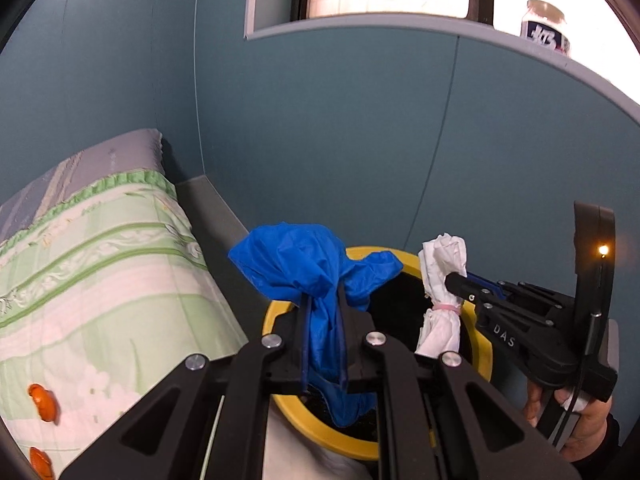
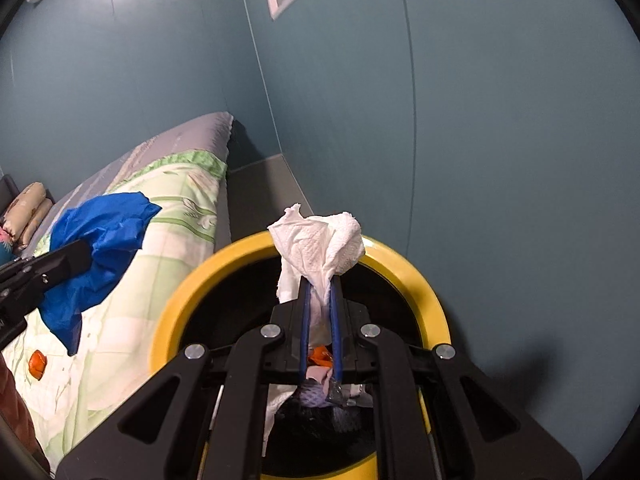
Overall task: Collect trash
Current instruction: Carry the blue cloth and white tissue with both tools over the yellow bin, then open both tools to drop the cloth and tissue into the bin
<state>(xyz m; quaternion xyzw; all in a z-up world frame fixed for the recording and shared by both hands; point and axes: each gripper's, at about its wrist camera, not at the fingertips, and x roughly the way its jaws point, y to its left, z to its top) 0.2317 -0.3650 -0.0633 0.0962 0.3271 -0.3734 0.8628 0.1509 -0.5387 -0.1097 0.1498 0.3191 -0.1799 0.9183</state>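
Observation:
My left gripper [image 1: 323, 300] is shut on a crumpled blue plastic bag [image 1: 304, 264] and holds it over the yellow-rimmed bin [image 1: 276, 312]. My right gripper [image 2: 320, 284] is shut on a crumpled white tissue [image 2: 320, 240] and holds it above the same bin [image 2: 180, 284], whose dark inside holds several bits of trash [image 2: 320, 390]. The right gripper and its tissue [image 1: 442, 264] also show in the left wrist view over the bin's far right side. The left gripper with the blue bag [image 2: 100, 232] shows at the left of the right wrist view.
A bed with a green floral quilt [image 1: 100, 280] lies left of the bin, with orange pieces [image 1: 44, 402] on it. A teal wall [image 1: 360, 140] stands close behind. A window sill above holds a white jar [image 1: 546, 26]. A grey ledge [image 2: 260, 196] runs along the wall.

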